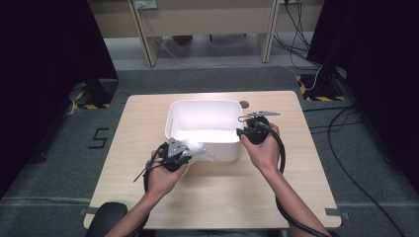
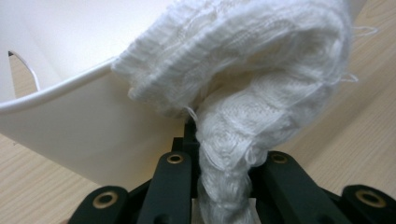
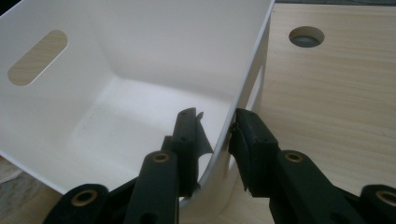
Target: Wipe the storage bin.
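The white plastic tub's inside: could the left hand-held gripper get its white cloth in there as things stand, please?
Probably yes: the white plastic tub is open-topped and looks empty, and the left hand-held gripper holds the white cloth beside its near wall.

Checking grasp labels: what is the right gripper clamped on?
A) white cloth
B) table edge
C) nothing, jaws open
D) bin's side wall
D: in the right gripper view the right gripper has one jaw inside and one outside the white bin wall, straddling its rim.

The bin point(image 1: 205, 143) stood toward the table's point(image 1: 148, 192) far edge. A cloth point(image 1: 198, 149) hung at its near-left corner. A round hole point(image 1: 244, 104) lay beyond its far-right corner.
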Motion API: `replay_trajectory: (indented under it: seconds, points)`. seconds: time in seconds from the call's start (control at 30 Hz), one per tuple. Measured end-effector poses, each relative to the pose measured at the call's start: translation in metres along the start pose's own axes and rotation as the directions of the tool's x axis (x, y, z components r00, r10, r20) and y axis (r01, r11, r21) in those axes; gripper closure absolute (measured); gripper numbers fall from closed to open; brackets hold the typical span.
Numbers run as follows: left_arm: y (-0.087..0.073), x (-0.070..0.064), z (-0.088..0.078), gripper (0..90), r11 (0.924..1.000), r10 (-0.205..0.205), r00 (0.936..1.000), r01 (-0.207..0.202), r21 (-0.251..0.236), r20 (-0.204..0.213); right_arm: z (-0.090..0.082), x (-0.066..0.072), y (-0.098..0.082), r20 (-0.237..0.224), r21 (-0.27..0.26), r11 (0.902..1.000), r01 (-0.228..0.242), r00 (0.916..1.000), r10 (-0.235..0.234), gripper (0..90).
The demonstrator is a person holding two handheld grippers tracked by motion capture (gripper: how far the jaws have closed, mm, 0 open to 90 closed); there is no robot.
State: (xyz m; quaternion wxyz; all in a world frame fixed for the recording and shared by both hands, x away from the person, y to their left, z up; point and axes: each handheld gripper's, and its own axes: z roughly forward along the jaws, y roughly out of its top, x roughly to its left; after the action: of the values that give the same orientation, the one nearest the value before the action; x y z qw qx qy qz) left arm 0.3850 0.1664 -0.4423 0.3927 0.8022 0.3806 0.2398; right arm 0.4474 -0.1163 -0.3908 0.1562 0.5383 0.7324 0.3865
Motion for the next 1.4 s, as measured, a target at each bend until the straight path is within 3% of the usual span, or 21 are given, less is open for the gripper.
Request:
replay_trajectory:
  seconds: [1.4]
  points:
    - [-0.023, -0.011, 0.029, 78.9, 0.9977, 0.047, 0.9989, -0.047, 0.049, -0.003, 0.000, 0.000, 0.000, -0.002, -0.004, 1.0000, -0.003, 1.0000, 0.003, 70.9]
